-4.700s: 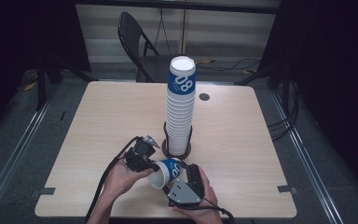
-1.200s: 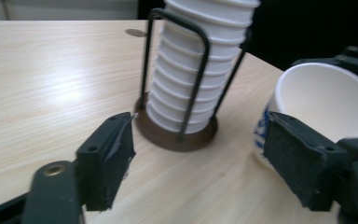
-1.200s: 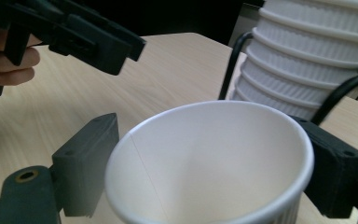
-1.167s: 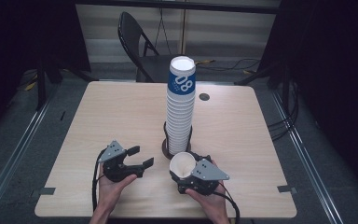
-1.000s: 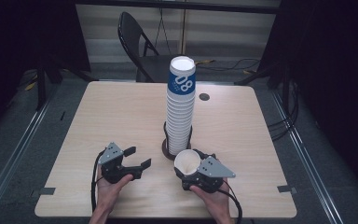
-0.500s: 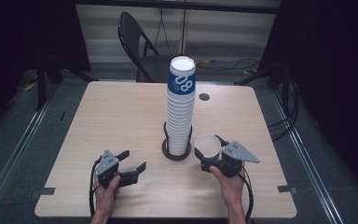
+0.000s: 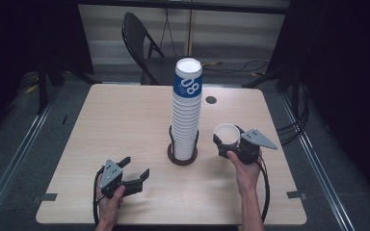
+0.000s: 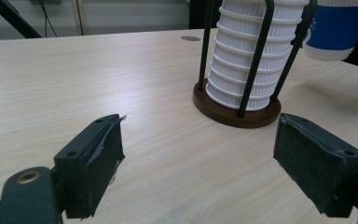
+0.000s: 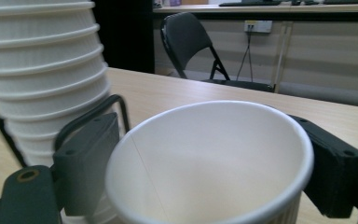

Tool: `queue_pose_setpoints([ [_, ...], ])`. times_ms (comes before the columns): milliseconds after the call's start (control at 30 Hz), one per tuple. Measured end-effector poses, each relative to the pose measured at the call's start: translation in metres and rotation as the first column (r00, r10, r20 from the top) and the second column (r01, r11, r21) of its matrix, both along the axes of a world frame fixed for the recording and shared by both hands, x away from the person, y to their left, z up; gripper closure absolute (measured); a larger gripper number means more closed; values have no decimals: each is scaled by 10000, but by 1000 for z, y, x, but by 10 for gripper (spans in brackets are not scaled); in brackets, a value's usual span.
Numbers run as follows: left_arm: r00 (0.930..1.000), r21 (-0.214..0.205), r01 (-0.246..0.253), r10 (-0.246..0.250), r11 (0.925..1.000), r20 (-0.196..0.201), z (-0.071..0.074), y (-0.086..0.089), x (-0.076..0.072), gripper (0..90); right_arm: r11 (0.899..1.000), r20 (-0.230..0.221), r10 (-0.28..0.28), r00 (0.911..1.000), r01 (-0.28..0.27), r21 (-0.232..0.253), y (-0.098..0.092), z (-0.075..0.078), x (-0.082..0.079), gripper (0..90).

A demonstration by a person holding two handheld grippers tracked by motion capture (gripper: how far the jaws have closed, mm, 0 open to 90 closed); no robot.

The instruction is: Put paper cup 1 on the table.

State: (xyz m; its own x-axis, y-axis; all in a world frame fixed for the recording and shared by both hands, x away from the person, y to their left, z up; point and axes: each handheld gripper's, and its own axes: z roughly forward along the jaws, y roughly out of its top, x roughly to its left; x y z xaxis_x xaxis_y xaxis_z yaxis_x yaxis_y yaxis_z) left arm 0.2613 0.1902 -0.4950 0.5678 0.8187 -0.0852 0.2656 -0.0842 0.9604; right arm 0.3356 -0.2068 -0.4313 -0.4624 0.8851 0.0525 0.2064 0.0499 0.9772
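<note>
The right gripper point(image 7: 227, 144) pinches a single paper cup point(image 7: 227, 134) between its two black jaws, and the cup stands upright with its open mouth up. In the right gripper view the cup point(image 9: 214, 158) sits between the jaws, and each pad presses on its wall; the inside is white and nothing lies in it. From the high view this cup is at the right of the tall stack of cups point(image 7: 187, 110), near it but not touching. In the left gripper view the lower part of the cup point(image 8: 335, 28) is blue and it hangs above the table surface.

The stack stands in a wire holder with a round brown base point(image 7: 182, 158) at the middle of the wooden table point(image 7: 125, 125). The top cup of the stack has a blue band with white print.

The left gripper point(image 7: 135, 172) rests low near the front left part of the table, with its jaws spread wide and nothing between them. A black chair point(image 7: 142, 43) stands behind the table.
</note>
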Motion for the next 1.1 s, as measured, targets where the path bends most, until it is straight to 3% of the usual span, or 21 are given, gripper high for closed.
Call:
queue_pose_setpoints([
  [167,9998,-203,-192,193,9996,71,0,2,-2,158,9996,-209,-285,9994,285,4,-7,-3,18,145],
  [567,9990,-194,-374,379,9991,255,-1,2,-4,158,9968,-703,-753,9947,769,205,-12,-25,56,143],
  [933,9988,-116,-384,388,9992,294,-1,1,-4,161,9955,-919,-790,9926,834,456,-10,-40,67,138],
  [1100,9984,295,-431,419,9986,381,0,-4,-6,161,9965,-868,-761,9933,789,286,-8,-43,65,130],
])
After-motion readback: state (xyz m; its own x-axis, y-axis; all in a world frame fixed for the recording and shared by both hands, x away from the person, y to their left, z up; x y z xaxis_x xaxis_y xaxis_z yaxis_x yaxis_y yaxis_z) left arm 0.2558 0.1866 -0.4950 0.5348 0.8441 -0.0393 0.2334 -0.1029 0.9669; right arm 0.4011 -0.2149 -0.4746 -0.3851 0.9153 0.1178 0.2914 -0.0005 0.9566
